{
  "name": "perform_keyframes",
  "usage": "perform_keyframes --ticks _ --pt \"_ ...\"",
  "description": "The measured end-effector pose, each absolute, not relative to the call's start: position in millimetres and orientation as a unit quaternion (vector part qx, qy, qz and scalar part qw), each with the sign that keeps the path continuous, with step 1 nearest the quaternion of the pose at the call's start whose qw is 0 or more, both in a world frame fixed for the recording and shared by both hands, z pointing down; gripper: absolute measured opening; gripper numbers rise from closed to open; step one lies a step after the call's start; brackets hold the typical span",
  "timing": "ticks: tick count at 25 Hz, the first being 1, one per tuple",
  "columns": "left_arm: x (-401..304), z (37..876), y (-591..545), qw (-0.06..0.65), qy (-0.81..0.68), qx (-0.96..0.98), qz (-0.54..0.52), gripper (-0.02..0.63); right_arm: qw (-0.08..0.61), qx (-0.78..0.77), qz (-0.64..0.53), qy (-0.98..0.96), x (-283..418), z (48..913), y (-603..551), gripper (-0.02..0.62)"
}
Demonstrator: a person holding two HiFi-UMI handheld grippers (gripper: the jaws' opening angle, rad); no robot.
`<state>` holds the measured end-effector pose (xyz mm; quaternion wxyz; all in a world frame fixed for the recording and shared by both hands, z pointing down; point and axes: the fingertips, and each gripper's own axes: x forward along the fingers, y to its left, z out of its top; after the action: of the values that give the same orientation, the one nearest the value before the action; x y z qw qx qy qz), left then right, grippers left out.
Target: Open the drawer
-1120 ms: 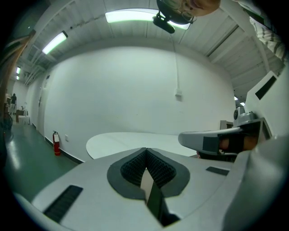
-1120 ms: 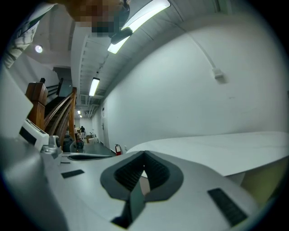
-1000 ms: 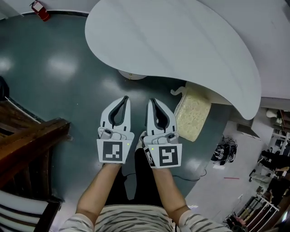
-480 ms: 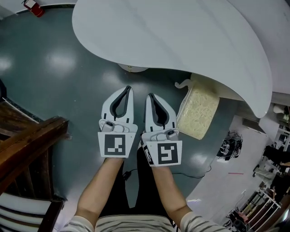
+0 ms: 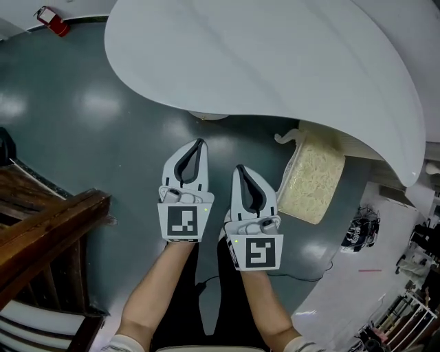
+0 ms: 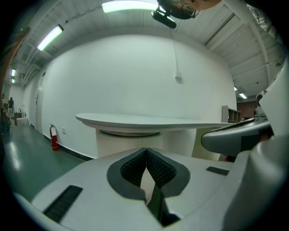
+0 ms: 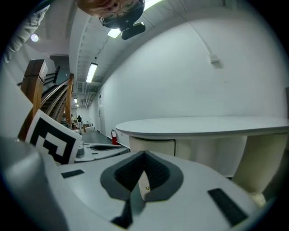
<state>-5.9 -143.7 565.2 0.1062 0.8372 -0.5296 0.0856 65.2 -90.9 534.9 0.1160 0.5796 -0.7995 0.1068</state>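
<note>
A white curved tabletop (image 5: 275,62) fills the top of the head view. Under it, the gripper views show a cream cabinet with a drawer-like front (image 7: 151,146) below the tabletop edge (image 6: 149,122). Its round base (image 5: 206,115) peeks out under the tabletop rim in the head view. My left gripper (image 5: 200,143) and right gripper (image 5: 240,168) hang side by side over the floor, short of the table, pointing at it. Both are shut with nothing between the jaws. In their own views the left gripper (image 6: 146,150) and the right gripper (image 7: 144,154) show tips that meet.
A cream speckled block (image 5: 313,180) stands under the tabletop at the right. Dark wooden stair rails (image 5: 48,227) are at the left. A red fire extinguisher (image 5: 51,19) stands by the far wall. Black gear (image 5: 364,230) and a floor cable (image 5: 302,275) lie at the right.
Both grippers have sunk toward the floor together, still side by side and shut. The tabletop now sits higher against them in the head view.
</note>
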Motion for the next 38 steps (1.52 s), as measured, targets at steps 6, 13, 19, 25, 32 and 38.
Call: perform_keyframes --ticks 6,13,19,25,32,38 --pt "-1.9 591.1 -158.6 0.107 -0.54 0.831 0.083 0.007 0.115 0.573 0.105 -0.804 63.0 545.9 -93.9 0.014" --pt "3.8 609.2 -173.3 0.105 -0.542 0.829 0.091 0.008 0.114 0.572 0.106 -0.805 63.0 549.3 -92.9 0.014" --pt "3.7 626.3 -188.0 0.108 -0.552 0.821 0.093 0.008 0.108 0.573 0.107 -0.805 65.8 548.5 -93.0 0.014" --pt "-2.8 645.4 -196.6 0.121 -0.557 0.815 0.103 0.06 0.106 0.574 0.111 -0.805 64.7 550.2 -90.9 0.014" --pt "-10.3 663.9 -207.3 0.096 -0.569 0.803 0.149 0.095 0.106 0.567 0.118 -0.808 60.7 553.2 -89.9 0.014" --pt "-12.9 671.1 -220.5 0.104 -0.575 0.798 0.146 0.097 0.107 0.558 0.115 -0.815 52.6 548.3 -90.0 0.014"
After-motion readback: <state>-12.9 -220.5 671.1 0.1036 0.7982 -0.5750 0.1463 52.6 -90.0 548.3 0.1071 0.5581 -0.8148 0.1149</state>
